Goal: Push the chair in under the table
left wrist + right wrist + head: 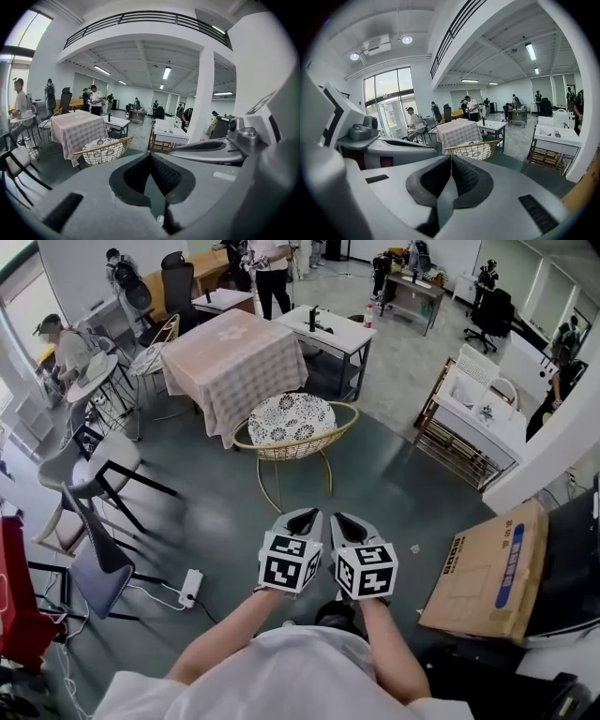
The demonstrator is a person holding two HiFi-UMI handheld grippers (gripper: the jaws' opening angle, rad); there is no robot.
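A gold wire chair (pixel 292 432) with a patterned round cushion stands on the grey floor, its back rim toward me, in front of a table draped in a checked cloth (pixel 230 367). Both grippers hang side by side nearer to me than the chair, apart from it. My left gripper (pixel 307 516) is shut with nothing in it, and my right gripper (pixel 337 518) is shut and empty too. In the left gripper view the chair (pixel 104 150) sits left of the jaws; in the right gripper view the chair (pixel 474 149) lies just beyond the shut tips.
A cardboard box (pixel 490 570) lies at the right. Grey chairs (pixel 94 474) and a power strip (pixel 189 587) are at the left. A white desk (pixel 328 331) stands behind the draped table, a wooden rack (pixel 464 442) at the right. Several people stand or sit further off.
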